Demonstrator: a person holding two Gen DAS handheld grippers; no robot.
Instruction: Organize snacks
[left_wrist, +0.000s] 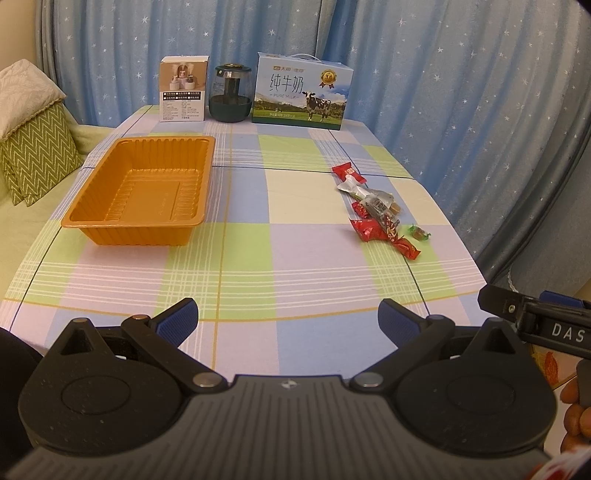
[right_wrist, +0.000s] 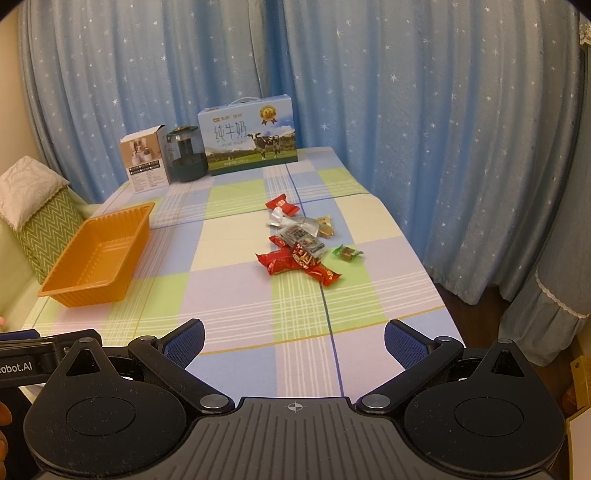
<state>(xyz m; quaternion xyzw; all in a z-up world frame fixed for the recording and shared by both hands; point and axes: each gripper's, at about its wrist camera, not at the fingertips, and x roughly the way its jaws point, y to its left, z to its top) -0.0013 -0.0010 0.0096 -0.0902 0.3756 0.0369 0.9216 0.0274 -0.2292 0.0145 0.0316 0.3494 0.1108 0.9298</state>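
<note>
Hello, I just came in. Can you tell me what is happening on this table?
A person holds two grippers above the near edge of the table. The left gripper and the right gripper are both open and hold nothing. A small pile of wrapped snacks lies on the checked tablecloth. The orange tray to the left holds nothing, so sorting has not begun.

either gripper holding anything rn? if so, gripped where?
Nothing held. The left gripper and right gripper are both open over the table; the snacks lie untouched on the cloth, and the orange tray is empty.
</note>
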